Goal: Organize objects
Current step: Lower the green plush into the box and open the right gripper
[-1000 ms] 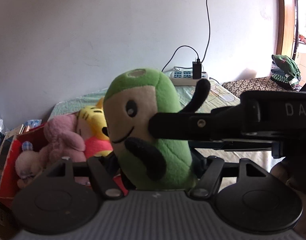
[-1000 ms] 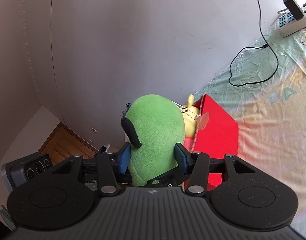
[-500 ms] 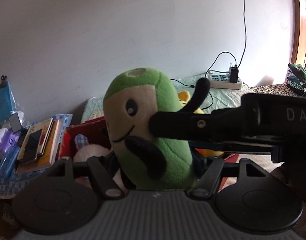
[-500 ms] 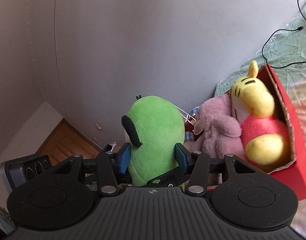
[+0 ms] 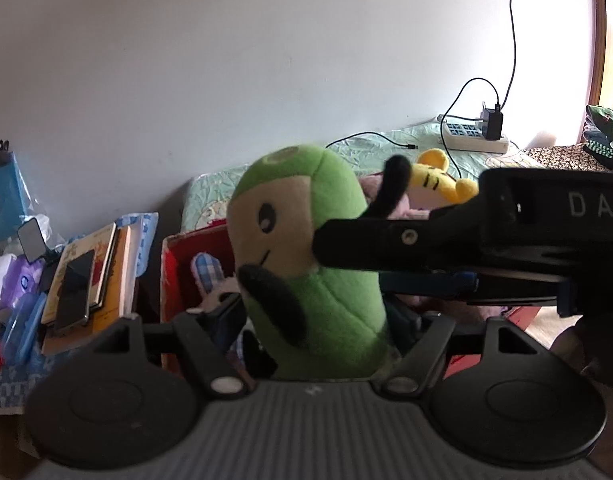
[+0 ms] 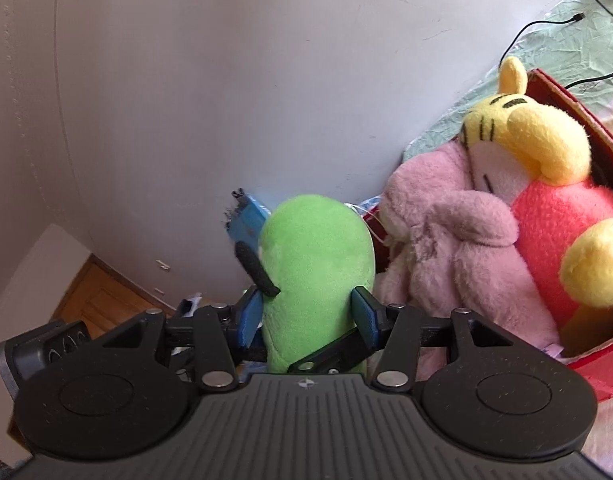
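Since a second ago, the red cardboard box (image 6: 578,112) has swung closer beneath the green pickle-shaped plush (image 5: 310,264). Both the left gripper (image 5: 314,320) and right gripper (image 6: 308,314) are clenched on it. The box holds two plush toys: one pink (image 6: 450,248), one yellow-and-red (image 6: 546,184).

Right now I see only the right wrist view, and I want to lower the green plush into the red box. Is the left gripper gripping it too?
Observer: Yes. The left wrist view shows the left gripper with a finger against each side of the green plush, low on its body.
Operator: Which way does its face point?
Observer: Toward the left camera. Its eye and smile show there, so you are seeing its back.
Operator: What is beside the box on the side I can't see?
Observer: A stack of books with a phone lying on top sits close beside the red box.
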